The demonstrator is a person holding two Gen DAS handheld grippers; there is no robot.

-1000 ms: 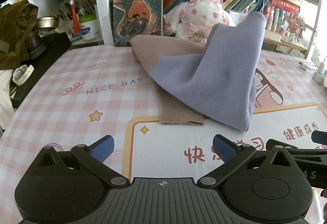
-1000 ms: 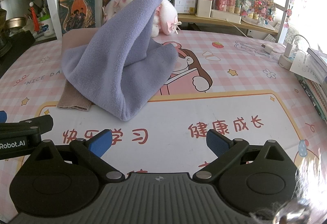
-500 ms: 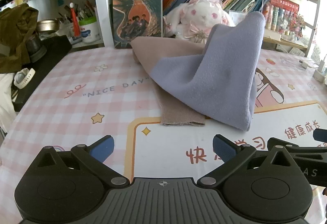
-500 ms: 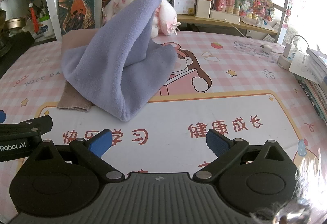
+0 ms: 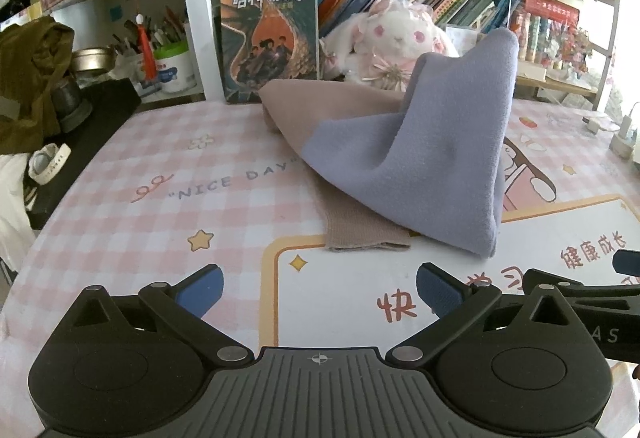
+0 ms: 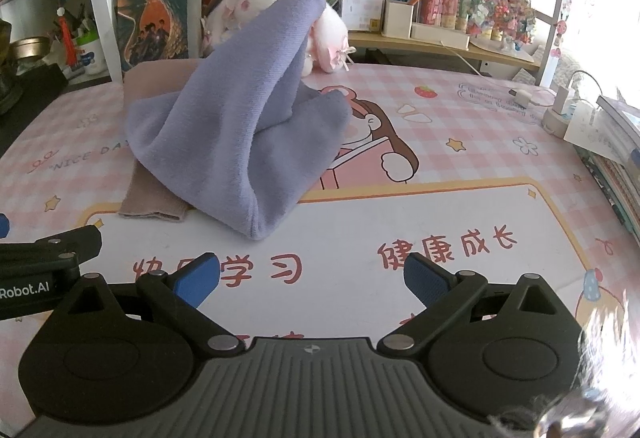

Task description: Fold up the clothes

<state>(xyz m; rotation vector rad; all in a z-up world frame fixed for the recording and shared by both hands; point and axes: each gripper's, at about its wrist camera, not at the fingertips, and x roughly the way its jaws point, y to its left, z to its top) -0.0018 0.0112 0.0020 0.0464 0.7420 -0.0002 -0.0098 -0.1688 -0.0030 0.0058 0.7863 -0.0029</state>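
Note:
A lilac-and-tan knit garment (image 5: 432,158) (image 6: 240,142) lies heaped on the pink checked table mat, its lilac part leaning up against a plush rabbit (image 5: 400,38) at the back. A tan ribbed sleeve end (image 5: 360,222) (image 6: 150,198) sticks out flat toward me. My left gripper (image 5: 318,288) is open near the front edge, short of the sleeve end and touching nothing. To its right, my right gripper (image 6: 312,276) is open too, in front of the lilac fold, nothing between its fingers.
A bookshelf with an upright book (image 5: 272,34) and rows of books backs the table. Dark bag, pen cup and clutter stand at the left (image 5: 36,78). Chargers and cables (image 6: 560,106) and stacked books lie at the right edge.
Both grippers have drifted slightly; the garment sits a touch lower and closer in the left view. Nothing was taken hold of or released.

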